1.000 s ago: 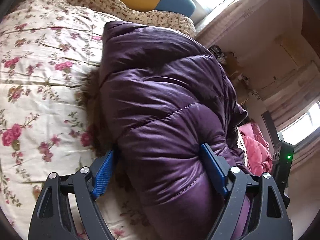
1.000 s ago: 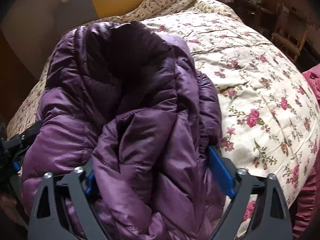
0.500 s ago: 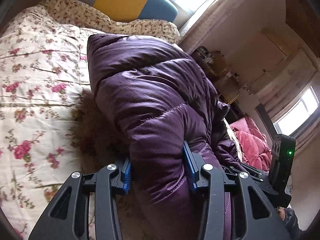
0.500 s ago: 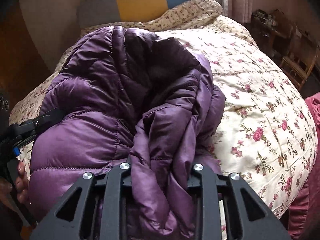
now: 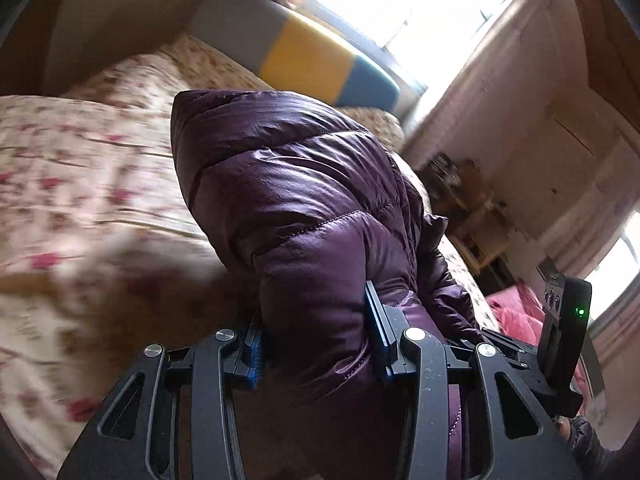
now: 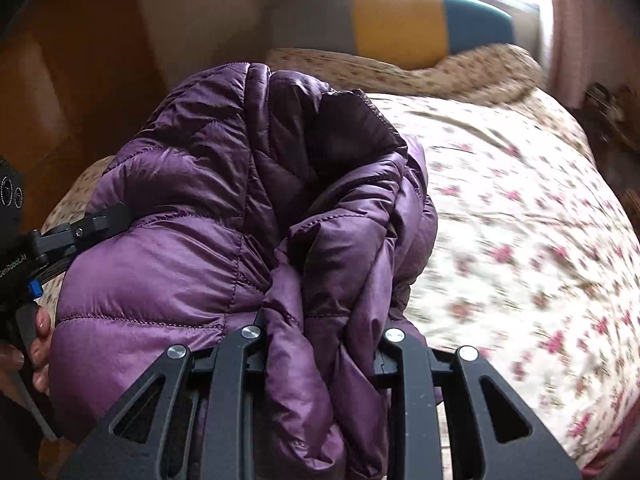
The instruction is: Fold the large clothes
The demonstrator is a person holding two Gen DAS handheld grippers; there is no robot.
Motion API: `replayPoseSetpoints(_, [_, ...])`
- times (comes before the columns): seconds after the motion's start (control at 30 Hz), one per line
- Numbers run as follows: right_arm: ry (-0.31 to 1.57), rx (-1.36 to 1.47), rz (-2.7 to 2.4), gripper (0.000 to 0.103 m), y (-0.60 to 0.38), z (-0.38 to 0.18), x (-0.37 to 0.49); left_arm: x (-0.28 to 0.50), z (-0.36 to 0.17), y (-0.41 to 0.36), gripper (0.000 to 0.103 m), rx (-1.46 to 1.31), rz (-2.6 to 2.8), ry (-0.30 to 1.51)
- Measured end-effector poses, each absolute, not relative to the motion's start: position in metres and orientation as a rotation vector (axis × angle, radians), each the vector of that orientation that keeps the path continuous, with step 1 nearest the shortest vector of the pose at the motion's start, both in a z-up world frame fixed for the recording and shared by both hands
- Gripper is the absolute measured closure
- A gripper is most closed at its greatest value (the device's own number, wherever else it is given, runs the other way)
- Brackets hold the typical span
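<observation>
A bulky purple quilted puffer jacket (image 5: pixel 288 200) lies bunched on a floral bed. My left gripper (image 5: pixel 316 344) is shut on a thick fold at its near end. In the right wrist view the same jacket (image 6: pixel 200 240) shows with its dark lining (image 6: pixel 344 132) exposed. My right gripper (image 6: pixel 324 340) is shut on a bunched fold of it. The left gripper's body (image 6: pixel 48 240) shows at the left edge of that view, pressed against the jacket, held by a hand (image 6: pixel 36 344).
The floral bedspread (image 6: pixel 520 220) covers the bed to the right of the jacket and to its left (image 5: pixel 80 200). A grey, yellow and blue headboard (image 6: pixel 400 24) stands at the back under a window. Cluttered shelves (image 5: pixel 460 184) stand by the wall. Pink fabric (image 5: pixel 516 312) lies low right.
Both grippers have closed on the jacket, from wide open a second ago. Both views have tilted upward and the bed is now motion-blurred, as the jacket's near end is lifted.
</observation>
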State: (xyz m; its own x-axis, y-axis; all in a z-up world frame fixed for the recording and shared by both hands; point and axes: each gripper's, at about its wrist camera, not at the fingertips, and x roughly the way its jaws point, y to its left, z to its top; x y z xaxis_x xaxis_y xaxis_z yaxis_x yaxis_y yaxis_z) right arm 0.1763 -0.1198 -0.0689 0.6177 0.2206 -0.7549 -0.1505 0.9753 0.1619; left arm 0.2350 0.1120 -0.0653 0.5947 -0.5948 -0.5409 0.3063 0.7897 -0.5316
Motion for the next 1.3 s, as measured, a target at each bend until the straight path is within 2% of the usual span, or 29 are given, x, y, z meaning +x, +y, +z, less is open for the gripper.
replayPoseSetpoints(0.2, [0.914,0.029,0.251,0.078,-0.069,-0.091,0.181,0.221,-0.084,0.158,0.059,-0.423,-0.412,0.811])
replayPoseSetpoints(0.27, [0.914,0.015,0.245,0.074,-0.063,-0.098,0.18,0.218,-0.095,0.162,0.05,-0.42,-0.369,0.843])
replayPoseSetpoints(0.37, [0.913,-0.005,0.24,0.069,-0.059,-0.114,0.18,0.213,-0.102,0.159,0.042,-0.413,-0.301,0.846])
replayPoseSetpoints(0.47, [0.905,0.001,0.24,0.068,-0.069,-0.126,0.195,0.211,-0.11,0.149,0.04,-0.395,-0.242,0.848])
replayPoseSetpoints(1.07, [0.836,0.031,0.215,0.041,-0.075,-0.082,0.181,0.189,-0.058,0.128,0.04,-0.217,-0.079,0.739])
replayPoseSetpoints(1.3, [0.768,0.006,0.189,0.039,-0.07,-0.062,0.186,0.194,-0.051,0.126,0.04,-0.211,-0.088,0.722])
